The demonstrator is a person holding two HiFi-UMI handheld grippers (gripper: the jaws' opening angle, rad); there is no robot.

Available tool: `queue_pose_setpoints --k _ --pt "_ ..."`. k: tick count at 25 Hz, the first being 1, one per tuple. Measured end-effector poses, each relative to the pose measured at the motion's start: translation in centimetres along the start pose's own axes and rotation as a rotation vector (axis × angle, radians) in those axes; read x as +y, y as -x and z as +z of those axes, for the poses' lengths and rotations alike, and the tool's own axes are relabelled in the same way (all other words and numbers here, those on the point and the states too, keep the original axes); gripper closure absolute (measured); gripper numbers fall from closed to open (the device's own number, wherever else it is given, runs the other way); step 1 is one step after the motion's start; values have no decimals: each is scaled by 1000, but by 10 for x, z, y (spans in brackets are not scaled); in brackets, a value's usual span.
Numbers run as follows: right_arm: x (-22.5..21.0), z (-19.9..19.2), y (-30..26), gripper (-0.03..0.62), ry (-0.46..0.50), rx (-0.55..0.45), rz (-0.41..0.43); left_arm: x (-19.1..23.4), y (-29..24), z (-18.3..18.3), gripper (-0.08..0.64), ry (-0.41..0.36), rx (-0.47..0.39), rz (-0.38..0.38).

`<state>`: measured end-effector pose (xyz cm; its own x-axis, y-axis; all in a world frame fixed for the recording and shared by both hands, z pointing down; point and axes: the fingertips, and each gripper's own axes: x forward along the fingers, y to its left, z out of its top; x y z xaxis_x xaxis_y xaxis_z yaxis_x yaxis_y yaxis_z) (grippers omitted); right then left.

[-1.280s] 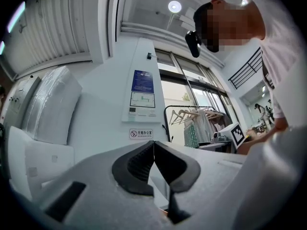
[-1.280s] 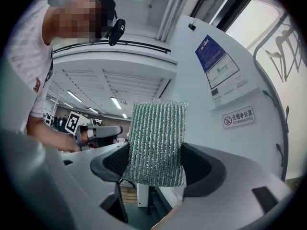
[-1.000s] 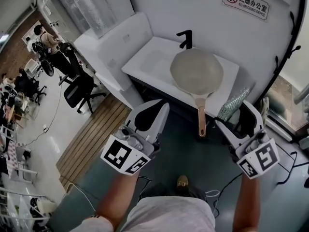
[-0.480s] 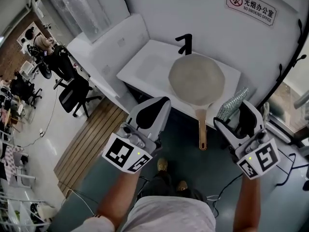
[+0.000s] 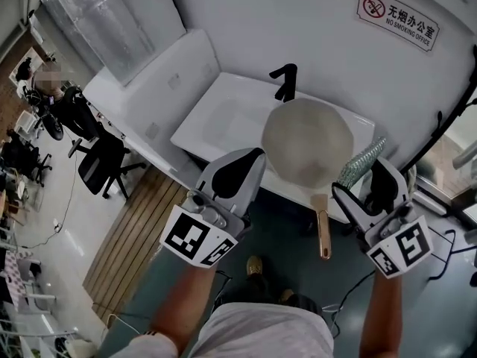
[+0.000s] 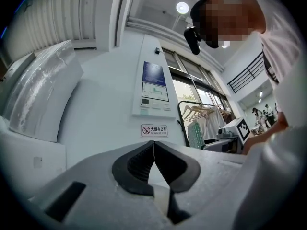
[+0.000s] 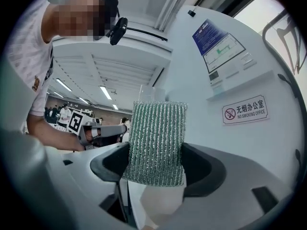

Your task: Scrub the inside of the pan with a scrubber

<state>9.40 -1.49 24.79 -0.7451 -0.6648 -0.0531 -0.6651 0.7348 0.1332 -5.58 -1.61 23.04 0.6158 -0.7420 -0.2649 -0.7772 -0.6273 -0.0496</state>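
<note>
A pale round pan (image 5: 306, 139) with a wooden handle (image 5: 323, 230) rests on the white sink unit (image 5: 223, 110), its handle sticking out over the front edge toward me. My right gripper (image 5: 367, 171) is shut on a green-silver mesh scrubber (image 5: 361, 162), just right of the pan's rim; in the right gripper view the scrubber (image 7: 156, 143) stands upright between the pads. My left gripper (image 5: 250, 162) hangs before the sink's front edge, left of the pan handle, shut with nothing in it (image 6: 153, 150).
A black faucet (image 5: 286, 81) rises behind the pan. A white wall with a no-smoking sign (image 5: 398, 17) backs the sink. A white cabinet (image 5: 145, 99) adjoins the sink on the left. Wooden floor strip (image 5: 134, 237) and office chairs (image 5: 100, 162) lie far left.
The sink and pan have come nearer and lower in the head view as I stepped forward. Both grippers keep their places and states.
</note>
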Motion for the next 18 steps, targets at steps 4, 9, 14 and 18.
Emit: queue_pose_setpoints --k 4,9,14,18 --pt "-11 -1 -27 247 10 14 -36 30 -16 -7 545 12 -1 -29" --pt "-17 -3 -55 247 25 34 -73 62 -29 -11 545 23 -5 -60" --pt "-21 -5 -73 247 39 60 -116 84 -38 -22 543 37 10 -96" --pt "-27 -11 -82 247 37 89 -141 95 -47 -32 545 47 31 -112"
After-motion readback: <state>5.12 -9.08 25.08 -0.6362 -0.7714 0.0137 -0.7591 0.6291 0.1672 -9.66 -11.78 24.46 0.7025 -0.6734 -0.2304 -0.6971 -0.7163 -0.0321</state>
